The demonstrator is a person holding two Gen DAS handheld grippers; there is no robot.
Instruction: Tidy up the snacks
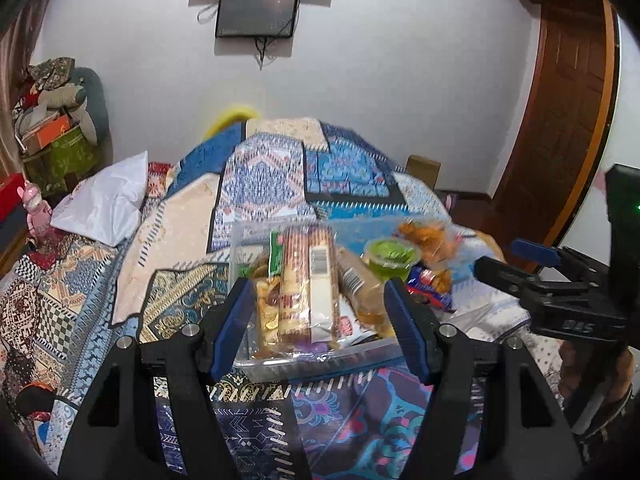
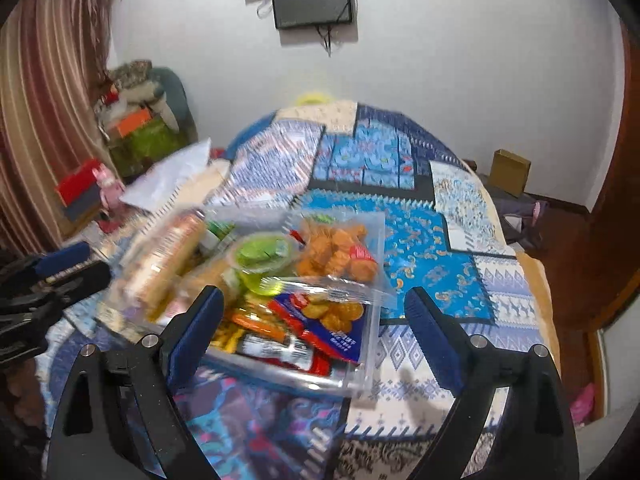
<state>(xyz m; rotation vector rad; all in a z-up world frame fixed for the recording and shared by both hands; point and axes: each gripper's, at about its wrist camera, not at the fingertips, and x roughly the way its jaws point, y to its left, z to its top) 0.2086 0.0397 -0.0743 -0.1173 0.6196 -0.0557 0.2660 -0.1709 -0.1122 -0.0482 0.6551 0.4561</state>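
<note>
A clear plastic container full of snacks rests on the patchwork bedspread. It holds a long biscuit pack, a green jelly cup and a bag of orange snacks. My left gripper clamps the container's near end, one pad on each side wall. In the right wrist view, my right gripper stands wide open near a corner of the container, pads touching nothing. There the jelly cup, the orange snacks and a red-blue packet show inside.
A white bag lies on the bed at the left. Boxes and clothes are piled in the left corner. A cardboard box stands past the bed's far right, beside a wooden door. A dark screen hangs on the wall.
</note>
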